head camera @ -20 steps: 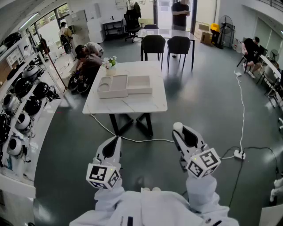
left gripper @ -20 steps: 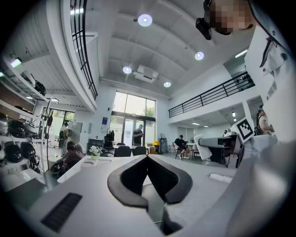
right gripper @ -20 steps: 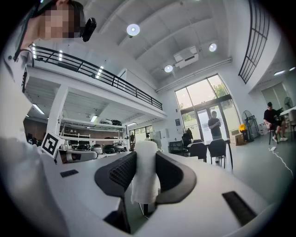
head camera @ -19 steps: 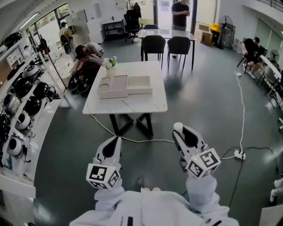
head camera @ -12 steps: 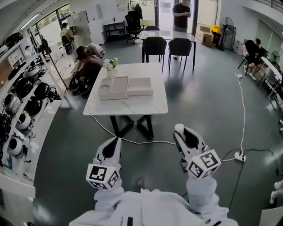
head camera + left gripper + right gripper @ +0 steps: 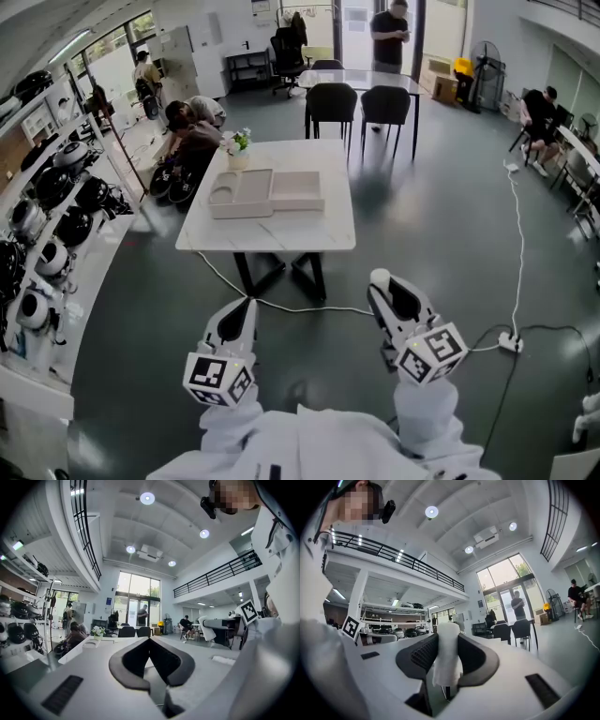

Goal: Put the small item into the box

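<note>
A small white item (image 6: 446, 656) stands upright between the pads of my right gripper (image 6: 447, 645), which is shut on it; in the head view its white tip (image 6: 379, 277) pokes out of the right gripper (image 6: 382, 286). My left gripper (image 6: 242, 311) is held low beside it, jaws shut and touching at the tip (image 6: 150, 640), nothing in them. Both hang over the floor, short of the white table (image 6: 272, 232). On the table lie a beige compartment tray (image 6: 240, 195) and an open beige box (image 6: 297, 190) side by side.
A small flower pot (image 6: 237, 144) stands at the table's far left corner. Black chairs (image 6: 328, 99) sit behind it. A cable and power strip (image 6: 511, 342) lie on the floor at right. Helmet shelves (image 6: 42, 220) line the left wall. People crouch at far left (image 6: 190, 131).
The view has moved a little closer to the table, which now sits lower in the head view. Both grippers keep their pose; the right one still holds the white item.
</note>
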`<state>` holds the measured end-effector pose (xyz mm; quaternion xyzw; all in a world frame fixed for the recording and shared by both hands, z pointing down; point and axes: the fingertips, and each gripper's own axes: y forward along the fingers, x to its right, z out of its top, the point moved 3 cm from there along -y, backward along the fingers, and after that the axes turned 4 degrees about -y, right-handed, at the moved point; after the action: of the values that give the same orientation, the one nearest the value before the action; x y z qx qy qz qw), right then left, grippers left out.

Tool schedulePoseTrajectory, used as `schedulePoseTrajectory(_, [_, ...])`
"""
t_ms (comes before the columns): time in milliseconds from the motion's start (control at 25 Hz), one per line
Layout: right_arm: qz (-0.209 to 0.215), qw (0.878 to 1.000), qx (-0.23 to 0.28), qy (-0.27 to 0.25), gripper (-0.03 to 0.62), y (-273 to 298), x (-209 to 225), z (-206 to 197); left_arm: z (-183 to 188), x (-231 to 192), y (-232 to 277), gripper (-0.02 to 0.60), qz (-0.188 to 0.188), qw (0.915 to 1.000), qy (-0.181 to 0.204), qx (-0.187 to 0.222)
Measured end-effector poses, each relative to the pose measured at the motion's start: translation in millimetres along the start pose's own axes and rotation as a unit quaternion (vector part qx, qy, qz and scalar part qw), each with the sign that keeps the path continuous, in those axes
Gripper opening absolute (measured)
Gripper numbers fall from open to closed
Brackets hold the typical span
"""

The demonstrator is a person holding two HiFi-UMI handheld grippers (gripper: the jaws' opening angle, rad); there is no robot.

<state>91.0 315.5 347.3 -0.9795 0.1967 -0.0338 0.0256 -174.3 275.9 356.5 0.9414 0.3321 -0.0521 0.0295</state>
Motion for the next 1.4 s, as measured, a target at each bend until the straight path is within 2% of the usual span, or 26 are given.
schedulePoseTrajectory(640, [0.02, 1.0, -0.013, 0.011, 0.117, 26.9, 40.0, -15.3, -17.6, 2.8, 26.3, -0.002, 0.031, 0.9993, -0.011, -0.014])
schedulePoseTrajectory(920, [0.025, 0.999, -0.021, 0.018, 0.117, 77.1, 56.0, -33.2, -27.7, -34.7, 62.2, -0.002, 0.04, 0.9988, -0.018, -0.024])
schedulePoseTrajectory(1400, [0.015, 0.999, -0.032, 0.034, 0.117, 185.0, 95.9, -39.9, -19.2, -114.3, 158.2, -0.002, 0.021, 0.999, -0.027, -0.03])
